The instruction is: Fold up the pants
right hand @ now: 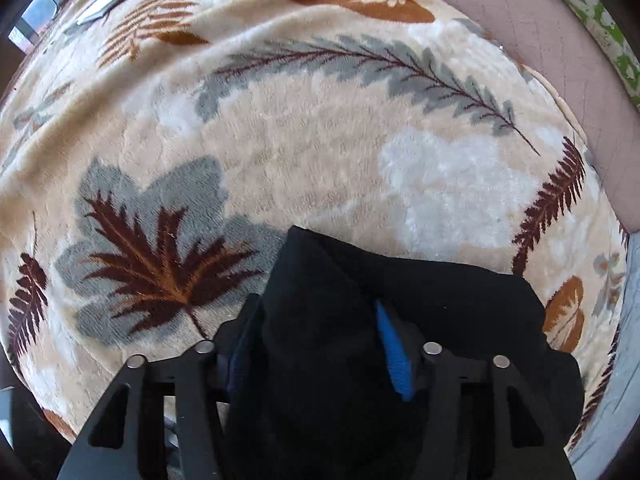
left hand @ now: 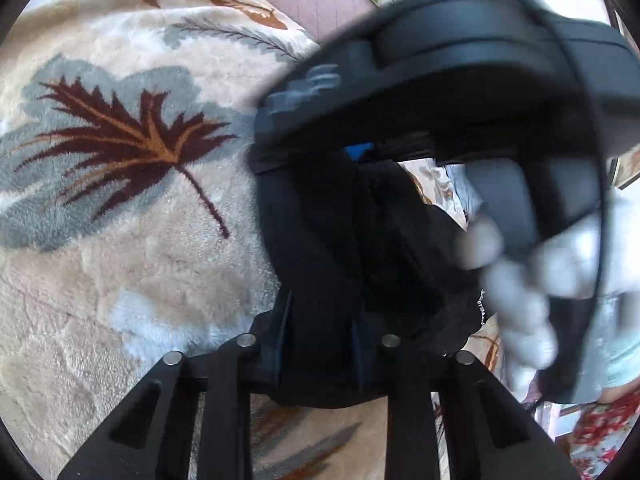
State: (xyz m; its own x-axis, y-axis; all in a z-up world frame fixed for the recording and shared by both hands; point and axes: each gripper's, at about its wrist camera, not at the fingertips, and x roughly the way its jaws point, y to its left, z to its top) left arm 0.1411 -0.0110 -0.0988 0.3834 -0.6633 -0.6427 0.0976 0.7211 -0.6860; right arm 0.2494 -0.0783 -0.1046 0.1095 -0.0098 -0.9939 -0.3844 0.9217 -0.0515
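Now holding the black pants [right hand: 332, 320] up above the leaf-patterned blanket [right hand: 320, 140] on the bed, one bunch in each tool. Left hand-held gripper [left hand: 320, 344] closing tight on dark cloth, almost shut. Right hand-held gripper [right hand: 320, 352], seen blurred at the right in the left view, pinching a thick fold between its blue pads [right hand: 394, 356]. Probably still early: no flat, neat fold lying on the blanket yet; spreading, folding over and smoothing remaining.
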